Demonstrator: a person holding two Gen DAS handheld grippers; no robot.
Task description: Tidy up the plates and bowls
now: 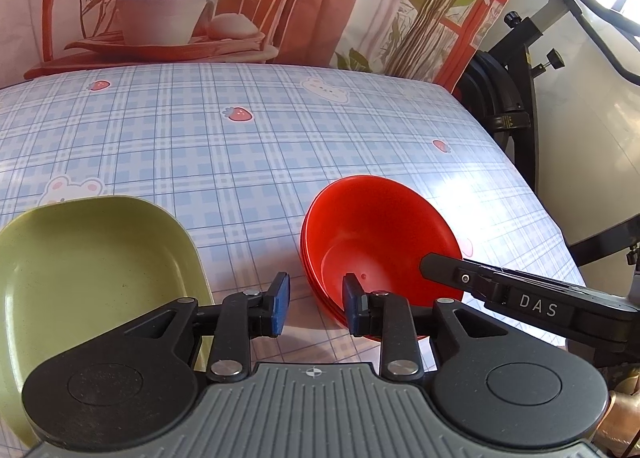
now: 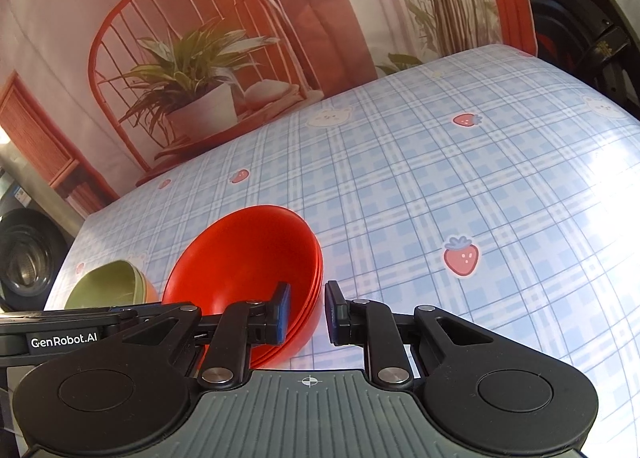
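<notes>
Stacked glossy red plastic bowls (image 1: pixel 372 242) near table's (image 1: pixel 240 146) right edge; olive-green square plate (image 1: pixel 92 282) leftward. Left gripper (image 1: pixel 316 304) and right gripper (image 2: pixel 307 308) both parted, straddling bowl rim, gripping nothing

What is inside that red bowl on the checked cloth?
No food shows inside the top red bowl; one finger of each tool dips past its rim. Layered rims show more red bowls nested beneath it, their insides covered.
</notes>
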